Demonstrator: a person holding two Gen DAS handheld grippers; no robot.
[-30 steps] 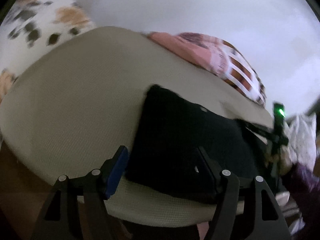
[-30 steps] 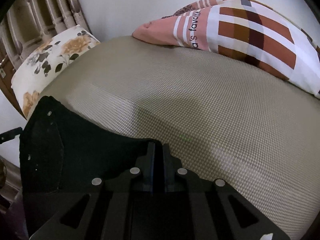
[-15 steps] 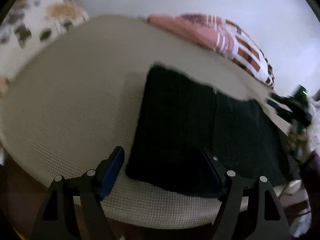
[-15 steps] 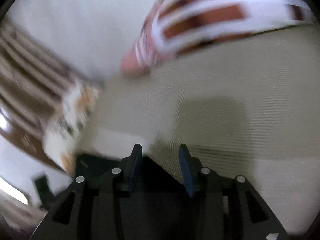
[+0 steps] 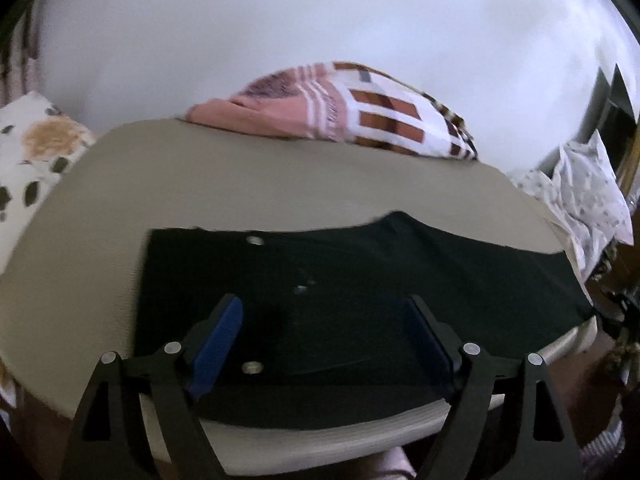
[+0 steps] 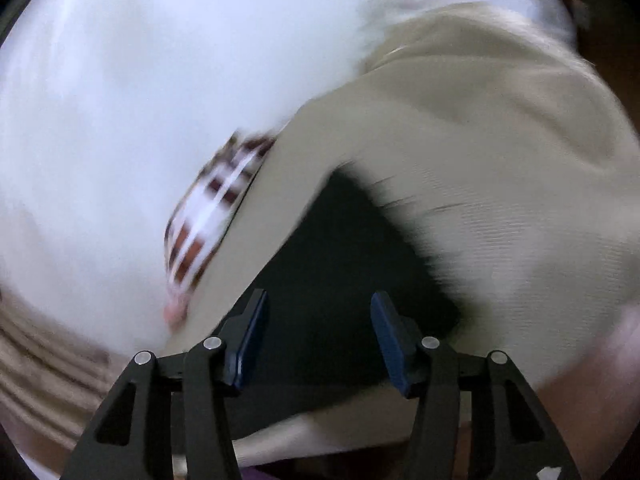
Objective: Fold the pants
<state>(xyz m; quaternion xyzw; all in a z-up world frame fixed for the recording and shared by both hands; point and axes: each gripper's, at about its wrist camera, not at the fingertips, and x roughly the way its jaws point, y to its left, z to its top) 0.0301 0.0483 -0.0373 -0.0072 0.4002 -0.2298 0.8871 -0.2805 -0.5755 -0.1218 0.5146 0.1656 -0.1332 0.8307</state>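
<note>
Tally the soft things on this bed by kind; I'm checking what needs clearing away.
Black pants: 1
Pillows: 2, one striped pink-and-brown, one floral
White crumpled cloth at the bed's right edge: 1
Total: 4

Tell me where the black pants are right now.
In the left wrist view, the black pants lie flat along the beige mattress's near edge, just past the open left gripper, with the checked pillow behind.

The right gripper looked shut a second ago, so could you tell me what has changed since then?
The right gripper has opened and let go of the black pants, which now lie spread wider across the beige mattress. The left gripper remains open above them; the patterned pillow stayed put.
</note>
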